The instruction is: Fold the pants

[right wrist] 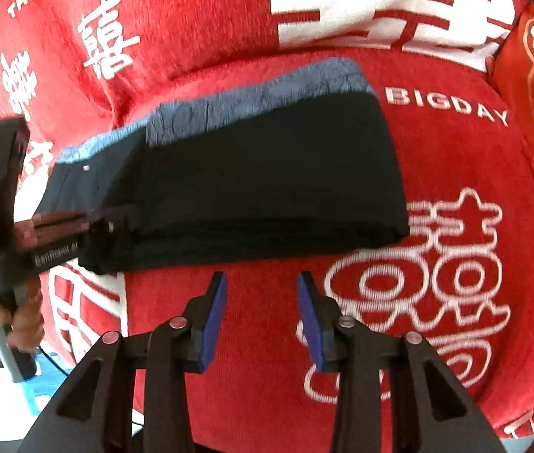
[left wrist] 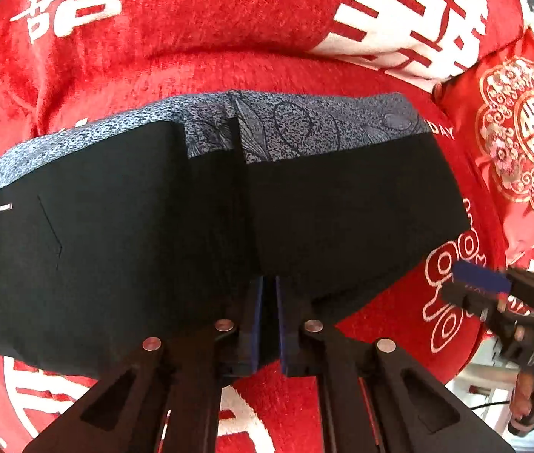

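Black pants [left wrist: 123, 234] with a grey patterned lining lie folded on a red sofa cover; they also show in the right wrist view [right wrist: 267, 181]. My left gripper [left wrist: 270, 283] is shut on the near edge of the pants, its blue pads pinching the black cloth. In the right wrist view the left gripper [right wrist: 108, 226] sits at the pants' left end. My right gripper [right wrist: 261, 283] is open and empty, just in front of the pants' near edge. It shows at the right in the left wrist view [left wrist: 482, 283].
The red cover [right wrist: 455, 173] with white characters spreads over seat and backrest. A red embroidered cushion [left wrist: 523, 132] lies to the right. A blue stool [right wrist: 40, 381] and floor show at lower left.
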